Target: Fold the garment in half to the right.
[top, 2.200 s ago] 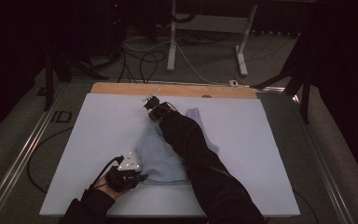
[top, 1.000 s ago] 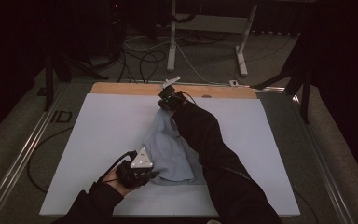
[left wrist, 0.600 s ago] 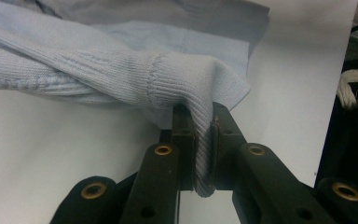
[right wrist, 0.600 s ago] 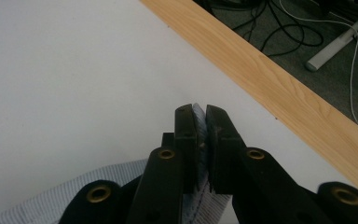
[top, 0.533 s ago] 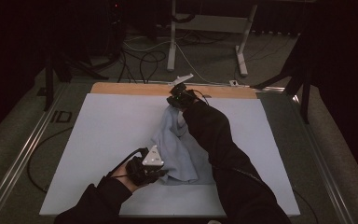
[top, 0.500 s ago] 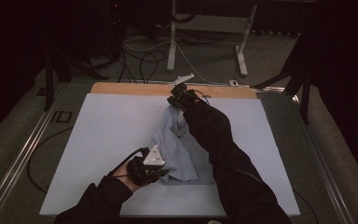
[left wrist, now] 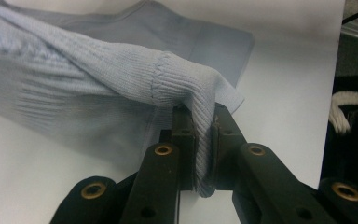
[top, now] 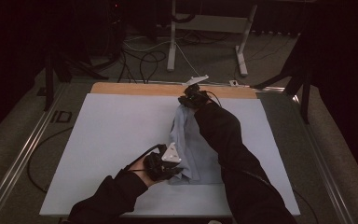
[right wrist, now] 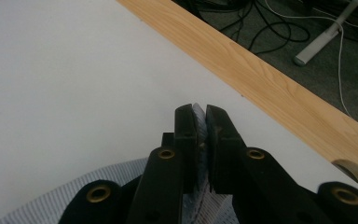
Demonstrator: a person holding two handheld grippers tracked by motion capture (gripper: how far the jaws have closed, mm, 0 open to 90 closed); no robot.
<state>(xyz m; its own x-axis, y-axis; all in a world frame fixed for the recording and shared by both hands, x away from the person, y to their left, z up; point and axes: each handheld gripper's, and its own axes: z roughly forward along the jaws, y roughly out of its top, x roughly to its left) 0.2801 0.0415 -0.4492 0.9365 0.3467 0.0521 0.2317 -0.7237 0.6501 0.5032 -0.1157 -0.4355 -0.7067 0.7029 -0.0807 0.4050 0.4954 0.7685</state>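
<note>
Blue knit garment (top: 192,148) near wooden edge (top: 140,88)

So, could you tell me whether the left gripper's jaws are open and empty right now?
No, the left gripper is clamped shut on the light blue garment.

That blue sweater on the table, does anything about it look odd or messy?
Nothing damaged. The sweater lies bunched and stretched between the left gripper and the right gripper, each shut on a bit of it.
</note>
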